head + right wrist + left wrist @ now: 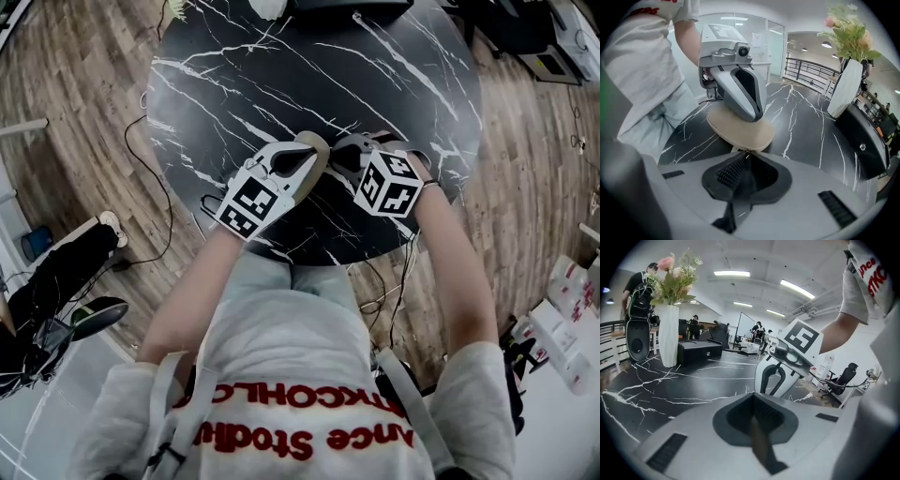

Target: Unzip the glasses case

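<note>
Table (pixel 281 75) glossy black white-veined marble; glasses case (pixel 740 129) matt smooth beige; floor (pixel 84 84) wood planks.

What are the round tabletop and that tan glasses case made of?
Tabletop: polished black marble or marble-look slab, judging by white veins and glossy reflections. Glasses case: matte tan, perhaps faux leather or fabric over a shell; no shine, texture unclear.

I'm in an open office: ceiling strip lights (pixel 731 273) above the vase (pixel 668 336), swivel chair (pixel 843 378) far right of it.
</note>
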`<state>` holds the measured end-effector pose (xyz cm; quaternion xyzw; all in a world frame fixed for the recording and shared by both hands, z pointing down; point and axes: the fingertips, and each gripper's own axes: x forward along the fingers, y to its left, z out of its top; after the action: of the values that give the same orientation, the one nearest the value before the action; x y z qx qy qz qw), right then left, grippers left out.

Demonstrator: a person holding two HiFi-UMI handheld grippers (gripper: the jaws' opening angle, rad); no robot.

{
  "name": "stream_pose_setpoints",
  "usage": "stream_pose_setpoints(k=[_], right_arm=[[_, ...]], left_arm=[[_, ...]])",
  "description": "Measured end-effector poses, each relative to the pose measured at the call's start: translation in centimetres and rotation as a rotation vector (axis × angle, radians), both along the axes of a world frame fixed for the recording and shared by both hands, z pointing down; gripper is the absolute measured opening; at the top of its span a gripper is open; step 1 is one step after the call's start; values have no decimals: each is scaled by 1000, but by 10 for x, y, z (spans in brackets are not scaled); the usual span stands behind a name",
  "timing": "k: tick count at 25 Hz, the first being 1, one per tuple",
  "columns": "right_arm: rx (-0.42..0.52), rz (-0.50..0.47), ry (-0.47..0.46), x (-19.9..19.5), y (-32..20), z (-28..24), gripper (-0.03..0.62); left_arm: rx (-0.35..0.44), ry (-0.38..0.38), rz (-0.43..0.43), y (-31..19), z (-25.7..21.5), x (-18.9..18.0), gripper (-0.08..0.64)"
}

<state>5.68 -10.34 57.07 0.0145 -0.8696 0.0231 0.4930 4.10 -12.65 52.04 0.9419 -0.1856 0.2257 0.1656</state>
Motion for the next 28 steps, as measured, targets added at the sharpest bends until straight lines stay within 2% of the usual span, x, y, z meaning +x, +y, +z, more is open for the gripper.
stream_pose_setpoints(k=[9,28], right_arm=[[-23,166,-78,-5,9,-2,46],[-43,368,-167,-27,45,-4,37]], left_arm=[[7,3,1,0,0,0,6],[12,7,3,0,0,0,6]])
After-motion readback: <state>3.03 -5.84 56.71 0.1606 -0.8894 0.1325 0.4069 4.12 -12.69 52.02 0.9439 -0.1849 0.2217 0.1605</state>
